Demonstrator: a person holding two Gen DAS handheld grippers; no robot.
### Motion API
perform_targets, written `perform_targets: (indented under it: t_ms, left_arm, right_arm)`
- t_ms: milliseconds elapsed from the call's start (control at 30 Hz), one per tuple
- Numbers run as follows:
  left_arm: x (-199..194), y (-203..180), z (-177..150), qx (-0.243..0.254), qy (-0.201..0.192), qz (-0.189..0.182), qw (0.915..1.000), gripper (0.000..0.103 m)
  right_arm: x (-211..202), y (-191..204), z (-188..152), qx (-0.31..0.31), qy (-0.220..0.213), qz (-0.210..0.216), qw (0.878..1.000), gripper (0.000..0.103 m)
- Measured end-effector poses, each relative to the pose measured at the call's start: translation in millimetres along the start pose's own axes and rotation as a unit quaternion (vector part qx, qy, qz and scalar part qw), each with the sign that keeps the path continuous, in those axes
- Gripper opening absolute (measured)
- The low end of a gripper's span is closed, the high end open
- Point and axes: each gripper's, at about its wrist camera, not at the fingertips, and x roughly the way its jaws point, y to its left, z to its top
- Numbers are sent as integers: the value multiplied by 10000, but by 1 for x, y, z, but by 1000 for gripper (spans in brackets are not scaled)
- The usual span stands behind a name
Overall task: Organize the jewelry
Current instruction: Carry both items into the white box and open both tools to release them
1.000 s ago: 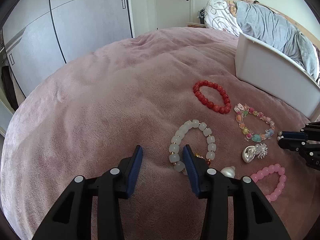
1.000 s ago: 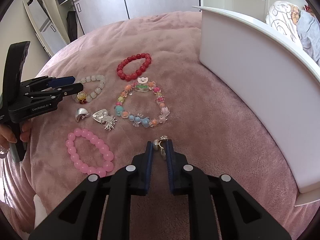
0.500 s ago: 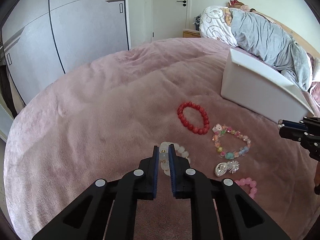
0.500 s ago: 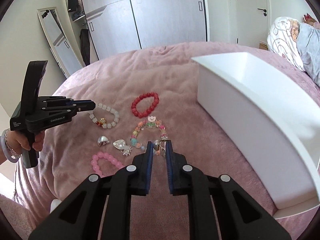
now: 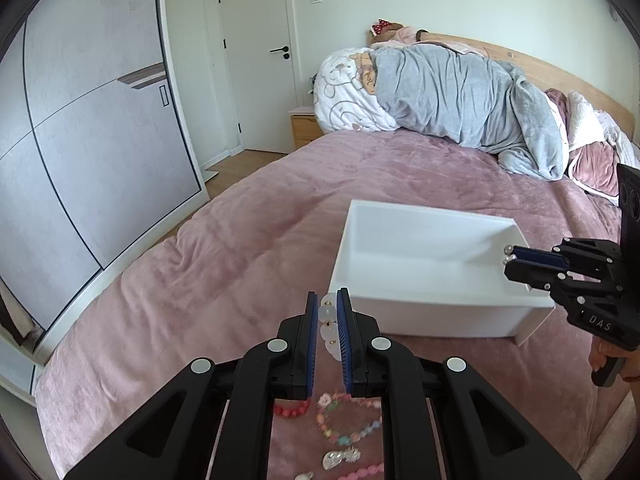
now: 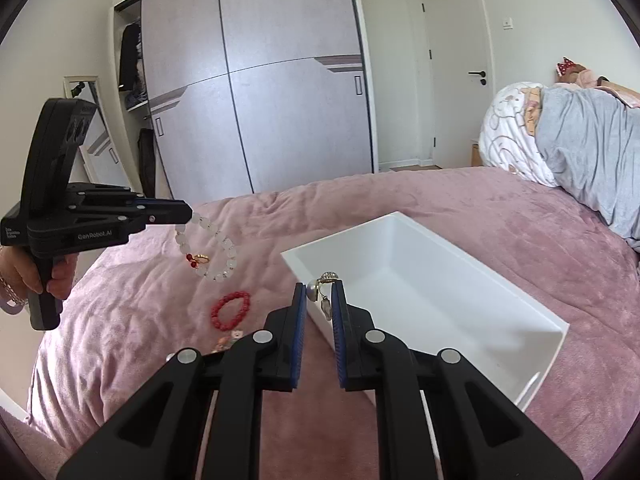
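My left gripper point(image 6: 188, 216) sits at nine o'clock in the right wrist view, pads pinched on the white bead bracelet point(image 6: 214, 250), which dangles clear of the pink bedspread point(image 6: 132, 320). At about seven o'clock from it the red bead bracelet point(image 6: 231, 310) lies flat on the spread, with the pastel charm bracelet point(image 5: 348, 420) just past it toward me. My right gripper point(image 6: 320, 292) is pressed together on a small pearl earring point(image 6: 322, 292); a little metal drop hangs from it, though I can't tell its shape for sure. It hangs over the near end wall of the white box point(image 6: 500, 272), which fills four o'clock, its opening facing up.
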Motion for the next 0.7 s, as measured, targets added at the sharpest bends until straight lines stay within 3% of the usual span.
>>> perform_targets:
  t_ms: [233, 400, 633, 667, 700]
  left_arm:
    - [46, -54, 56, 199, 186, -436, 9987, 15]
    - [91, -75, 80, 42, 367, -651, 9972, 15]
    - [145, -82, 84, -279, 562, -681, 9957, 16]
    - [149, -80, 81, -344, 583, -719, 9951, 25]
    - [152, -77, 77, -427, 586, -775, 9944, 41]
  right_arm:
    - [-3, -54, -8, 394, 155, -305, 9986, 13]
    - [14, -73, -25, 674, 432, -298, 9963, 13]
    - [27, -98, -40, 1033, 556, -333, 9925, 16]
    - [30, -101, -41, 1078, 615, -319, 9918, 16]
    - [33, -102, -43, 1104, 671, -312, 9911, 19]
